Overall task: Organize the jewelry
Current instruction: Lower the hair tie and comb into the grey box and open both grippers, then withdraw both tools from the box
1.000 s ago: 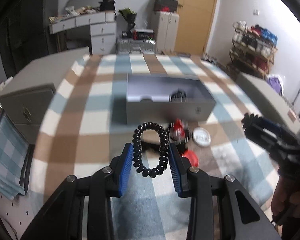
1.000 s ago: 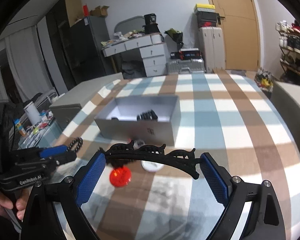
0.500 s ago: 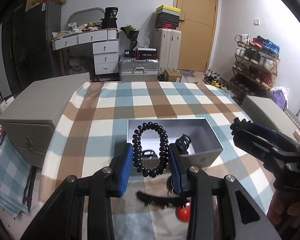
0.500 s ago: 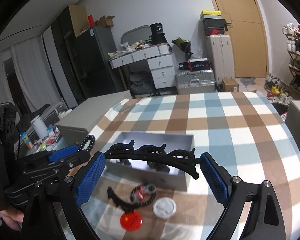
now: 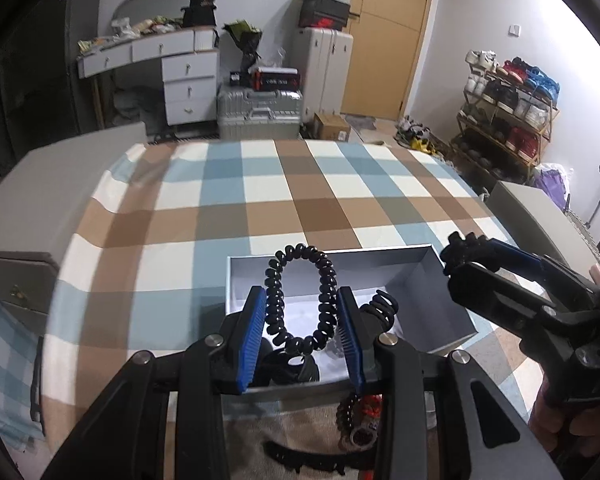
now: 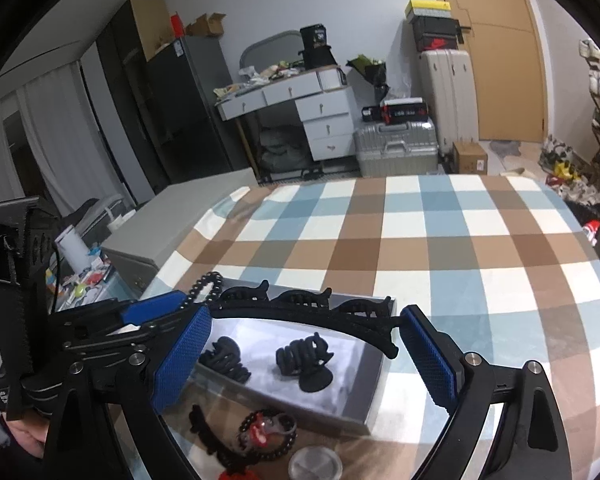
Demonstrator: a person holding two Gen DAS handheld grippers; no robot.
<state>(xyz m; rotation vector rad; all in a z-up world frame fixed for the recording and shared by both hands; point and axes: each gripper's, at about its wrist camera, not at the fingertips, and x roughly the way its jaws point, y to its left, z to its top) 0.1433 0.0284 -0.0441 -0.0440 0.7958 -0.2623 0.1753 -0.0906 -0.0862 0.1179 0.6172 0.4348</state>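
A black spiral hair tie [image 5: 302,300] is pinched upright in the left gripper [image 5: 302,334] above the open grey box [image 5: 428,276]. The right gripper [image 6: 304,354] grips a black headband [image 6: 306,312] over the box, which sits on a checked tablecloth [image 5: 260,192].

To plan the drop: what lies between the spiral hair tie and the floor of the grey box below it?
Only air shows, in the left wrist view. The spiral hair tie hangs in the left hand-held gripper above the grey box.
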